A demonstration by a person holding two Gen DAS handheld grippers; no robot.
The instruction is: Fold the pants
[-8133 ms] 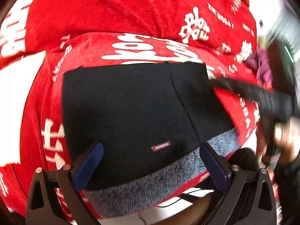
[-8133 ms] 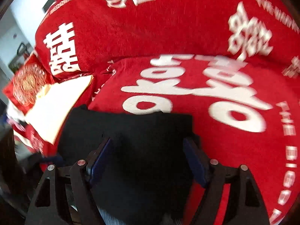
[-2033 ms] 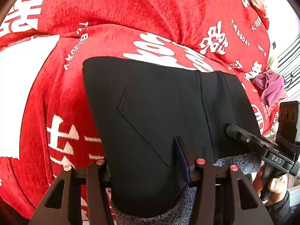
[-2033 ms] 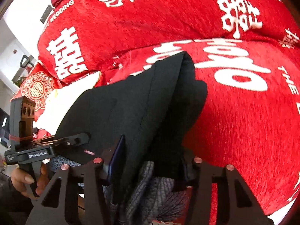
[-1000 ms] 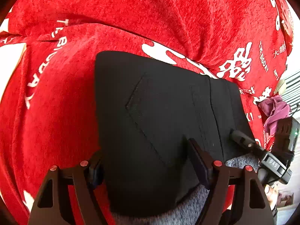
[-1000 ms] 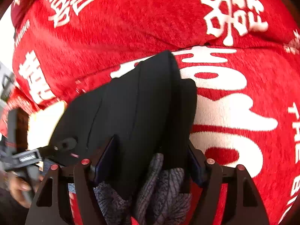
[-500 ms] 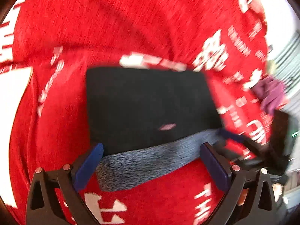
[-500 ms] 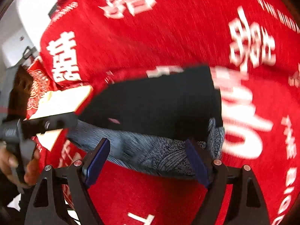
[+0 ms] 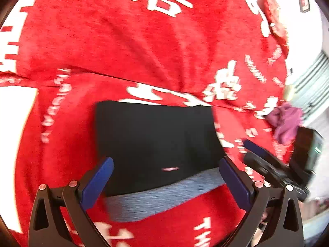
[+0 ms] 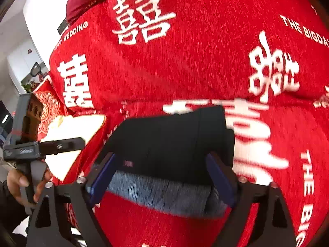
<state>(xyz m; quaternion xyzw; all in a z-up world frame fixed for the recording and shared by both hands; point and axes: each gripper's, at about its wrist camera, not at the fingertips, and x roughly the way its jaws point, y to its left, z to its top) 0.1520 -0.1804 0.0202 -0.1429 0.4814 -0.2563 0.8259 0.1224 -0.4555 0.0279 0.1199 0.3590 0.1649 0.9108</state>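
The black pants [image 9: 156, 142] are seen as a compact folded rectangle lying flat on the red printed cover [image 9: 127, 41], with a grey fleecy inner band [image 9: 164, 193] showing along the edge nearest both cameras. The left claw [image 9: 165, 183] is held spread wide, its blue pads standing to either side of the near edge of the bundle with nothing pinched between them; whether the pads touch the cloth cannot be told through the blur. The right claw [image 10: 162, 177] is likewise spread, and the folded pants [image 10: 172, 142] lie just ahead of it and between its fingers, again ungripped. From the left wrist view the right claw [image 9: 255, 150] is seen off to the right of the bundle, apart from the cloth; from the right wrist view the left claw [image 10: 61, 144] is seen off to the left, carried by a hand [image 10: 22, 185]. The folding itself is judged to be essentially done, and the step in hand is taken to be a release and check of the finished bundle. What remains, if anything, is judged to be tidying: the exposed grey band could be tucked or the edges squared, which would call for a light pinch at a near corner without the layers being dragged apart. A purple cloth [image 9: 285, 121] lies well beyond the bundle to the right and is not involved.
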